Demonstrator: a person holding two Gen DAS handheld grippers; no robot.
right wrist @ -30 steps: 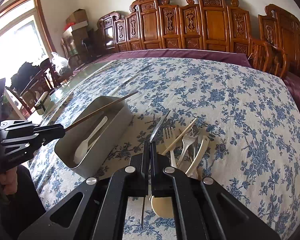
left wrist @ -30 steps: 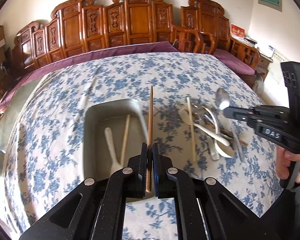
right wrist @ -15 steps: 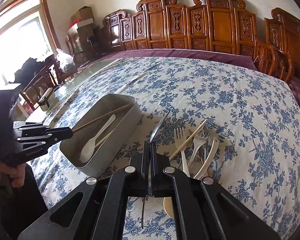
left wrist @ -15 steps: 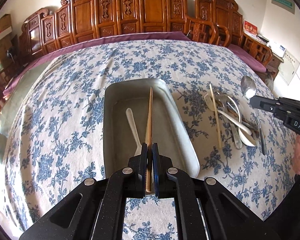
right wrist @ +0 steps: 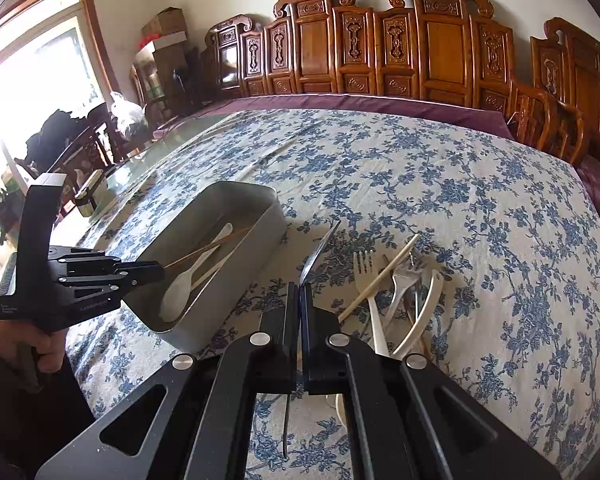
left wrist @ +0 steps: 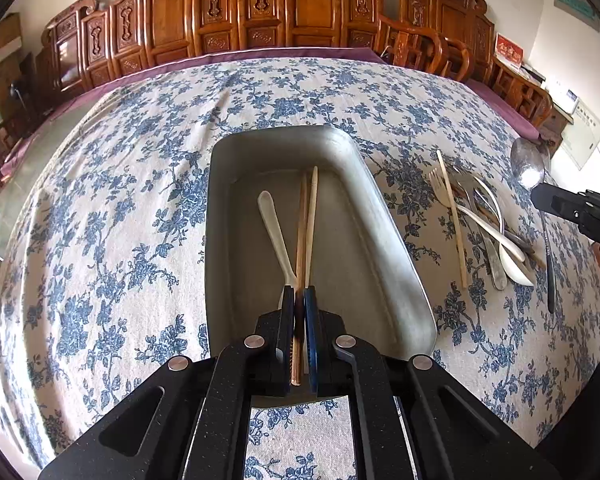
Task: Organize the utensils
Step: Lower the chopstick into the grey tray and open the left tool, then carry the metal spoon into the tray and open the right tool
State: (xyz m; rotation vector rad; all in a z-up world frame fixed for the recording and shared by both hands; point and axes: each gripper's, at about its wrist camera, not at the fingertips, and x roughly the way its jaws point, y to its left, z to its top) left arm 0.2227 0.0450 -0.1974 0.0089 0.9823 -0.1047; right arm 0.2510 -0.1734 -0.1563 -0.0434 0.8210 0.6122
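Observation:
My left gripper (left wrist: 299, 292) is shut on a brown chopstick (left wrist: 301, 232) and points down into the grey metal tray (left wrist: 384, 232). The chopstick's far end reaches low into the tray beside a pale chopstick (left wrist: 311, 220) and a white spoon (left wrist: 274, 232) lying there. My right gripper (right wrist: 299, 286) is shut on a metal spoon (right wrist: 320, 248), held above the cloth right of the tray (right wrist: 236, 280). A pile of forks, spoons and a pale chopstick (right wrist: 400, 288) lies further right. In the right wrist view, the left gripper (right wrist: 158, 270) hangs over the tray's near end.
A blue-flowered cloth (left wrist: 112, 208) covers the table. Carved wooden chairs (right wrist: 432, 48) line its far edge. At the left are a bare glass stretch with a small container (right wrist: 90, 200) and a bright window (right wrist: 32, 68). A person's hand (right wrist: 40, 348) grips the left tool.
The left gripper has carried the brown chopstick from beside the tray to over it and lowered it inside. The right gripper has kept still with the metal spoon.

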